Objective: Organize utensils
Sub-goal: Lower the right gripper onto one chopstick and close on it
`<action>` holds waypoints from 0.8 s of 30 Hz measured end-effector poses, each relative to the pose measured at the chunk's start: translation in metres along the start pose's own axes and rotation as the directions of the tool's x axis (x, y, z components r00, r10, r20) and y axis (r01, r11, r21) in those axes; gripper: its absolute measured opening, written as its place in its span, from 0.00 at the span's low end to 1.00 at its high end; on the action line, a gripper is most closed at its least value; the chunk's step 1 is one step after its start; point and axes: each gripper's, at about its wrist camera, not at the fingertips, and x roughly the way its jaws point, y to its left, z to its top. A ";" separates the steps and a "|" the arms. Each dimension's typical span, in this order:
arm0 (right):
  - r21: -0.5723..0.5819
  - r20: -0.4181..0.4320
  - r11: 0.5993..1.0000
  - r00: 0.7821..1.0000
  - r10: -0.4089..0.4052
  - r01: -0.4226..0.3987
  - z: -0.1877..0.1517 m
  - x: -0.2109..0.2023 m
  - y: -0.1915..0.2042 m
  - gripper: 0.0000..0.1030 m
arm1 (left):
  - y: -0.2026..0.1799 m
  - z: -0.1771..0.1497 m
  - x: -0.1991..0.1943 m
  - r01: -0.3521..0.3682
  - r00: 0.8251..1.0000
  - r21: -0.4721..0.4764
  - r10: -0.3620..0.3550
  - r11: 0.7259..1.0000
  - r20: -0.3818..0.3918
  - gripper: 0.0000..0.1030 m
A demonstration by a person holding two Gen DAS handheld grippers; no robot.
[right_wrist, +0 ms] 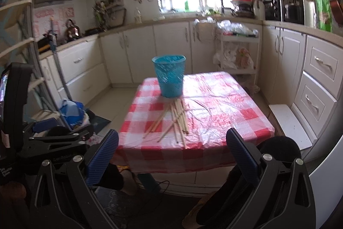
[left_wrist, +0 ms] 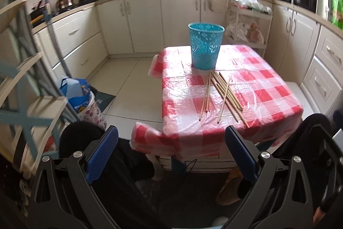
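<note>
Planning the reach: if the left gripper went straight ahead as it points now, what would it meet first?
Probably the near edge of the table, then the chopsticks; the left gripper is open, depth unclear.

Both wrist cameras sit back from the near edge of the table [left_wrist: 268,87], held above its level and angled slightly down, facing the window wall. The left view is nearer the near left corner, with floor showing along the left edge. The right view hangs a touch further back and higher. Both share the blue basket [left_wrist: 205,49] and the chopsticks [left_wrist: 223,96].
</note>
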 end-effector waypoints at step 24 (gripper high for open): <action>0.172 -0.423 0.979 0.889 0.173 -0.109 0.038 0.324 -0.045 0.36 | -0.060 0.096 0.274 0.095 0.980 0.062 -0.082 0.994 -0.179 0.84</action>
